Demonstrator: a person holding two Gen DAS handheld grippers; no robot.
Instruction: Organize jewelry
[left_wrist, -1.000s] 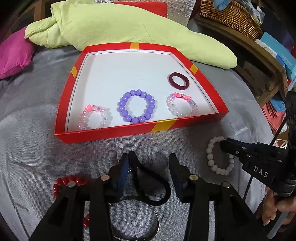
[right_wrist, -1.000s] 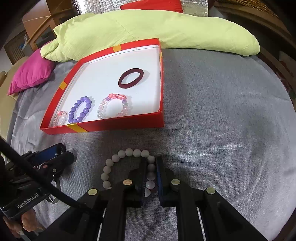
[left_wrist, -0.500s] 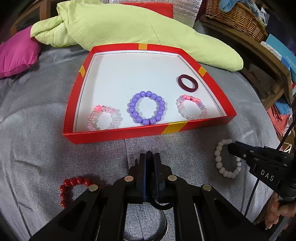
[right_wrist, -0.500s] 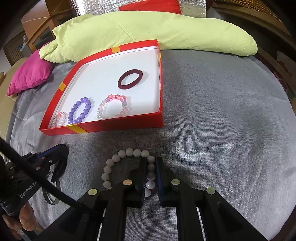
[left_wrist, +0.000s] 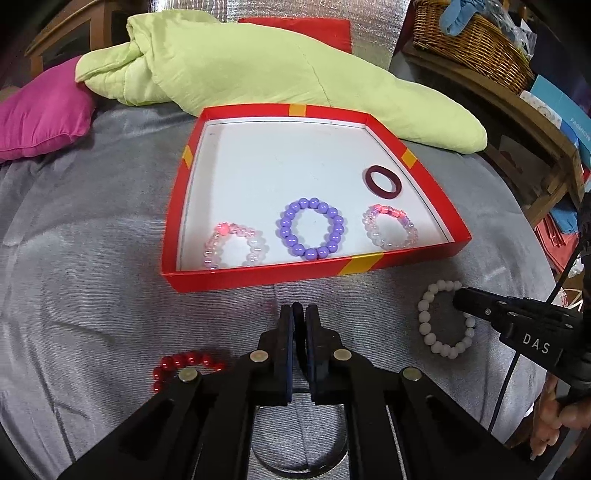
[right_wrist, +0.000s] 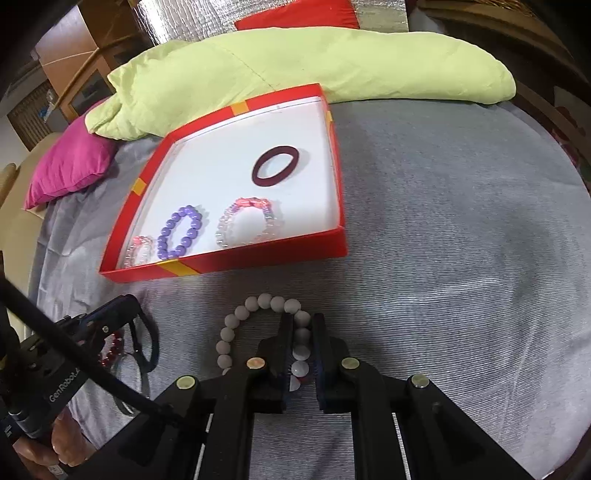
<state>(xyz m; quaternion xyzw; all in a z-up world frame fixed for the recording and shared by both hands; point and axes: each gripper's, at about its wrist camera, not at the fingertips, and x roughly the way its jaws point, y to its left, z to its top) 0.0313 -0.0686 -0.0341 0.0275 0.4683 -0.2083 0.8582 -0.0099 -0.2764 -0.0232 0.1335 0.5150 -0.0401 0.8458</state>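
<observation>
Both tools tilt steeply down over the grey ribbed bedcover (right_wrist: 461, 258). The left tool (left_wrist: 300, 314) is clamped on a thin black cord loop (right_wrist: 147, 339); the right tool (right_wrist: 301, 325) pinches the round-beaded white bracelet (right_wrist: 236, 317) (matte beads), near the glossy red box (left_wrist: 258, 278).

A glossy red cardboard box (left_wrist: 258, 277) with a matt white floor is seen on ribbed grey cloth (left_wrist: 92, 258), holding glossy purple plastic beads (left_wrist: 311, 228); matt white beads (right_wrist: 258, 306) lie outside.
</observation>
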